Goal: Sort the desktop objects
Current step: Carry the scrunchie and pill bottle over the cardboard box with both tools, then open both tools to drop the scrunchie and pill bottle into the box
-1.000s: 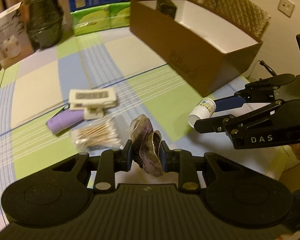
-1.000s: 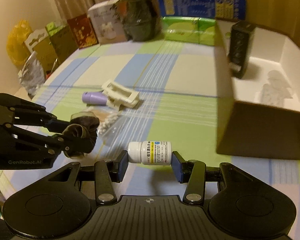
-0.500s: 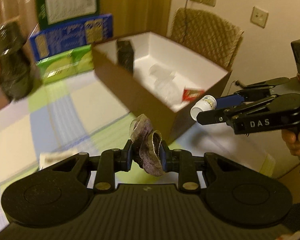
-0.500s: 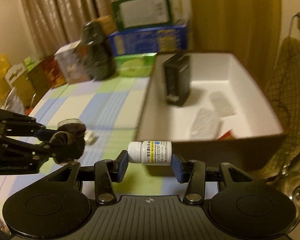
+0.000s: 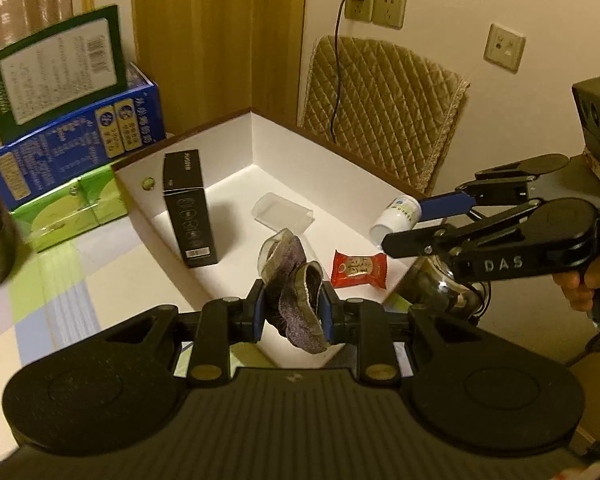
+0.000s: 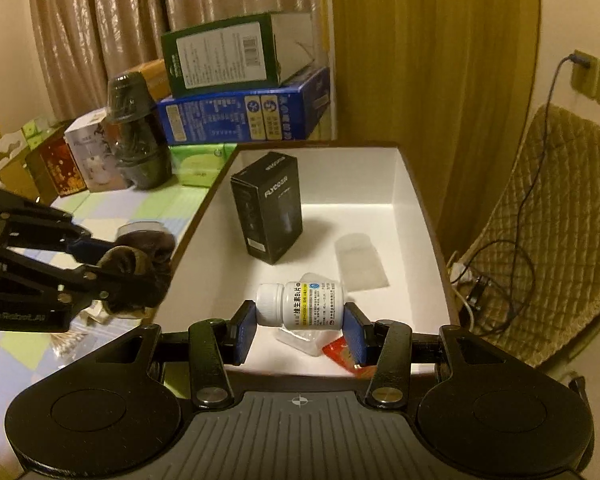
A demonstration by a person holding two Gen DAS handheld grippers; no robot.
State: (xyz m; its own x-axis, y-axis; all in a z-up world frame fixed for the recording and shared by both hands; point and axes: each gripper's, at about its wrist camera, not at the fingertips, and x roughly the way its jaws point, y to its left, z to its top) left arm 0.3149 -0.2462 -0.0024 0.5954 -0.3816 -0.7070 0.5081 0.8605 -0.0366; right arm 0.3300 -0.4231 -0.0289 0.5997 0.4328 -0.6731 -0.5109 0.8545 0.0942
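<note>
Two items are held over the open box (image 6: 416, 200), ready for release.

The left claw (image 5: 292, 310) is clamped on a crumpled purple-grey pouch (image 5: 296, 300); the right claw (image 6: 300, 330) is clamped on a white pill bottle (image 6: 300, 305) printed with Chinese text and "B1". Beyond it stands a black carton (image 6: 268, 216) marked "FLYCO". Lowering and opening are judged next.

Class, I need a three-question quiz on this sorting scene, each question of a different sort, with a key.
1. True or false: the right gripper holds the white pill bottle above the open box.
2. What does the left gripper hold: A) cotton swabs, B) a dark fabric pouch, C) the red packet?
3. Fill in: the black carton stands ____ inside the box.

Key: 1 true; 2 B; 3 upright.
</note>
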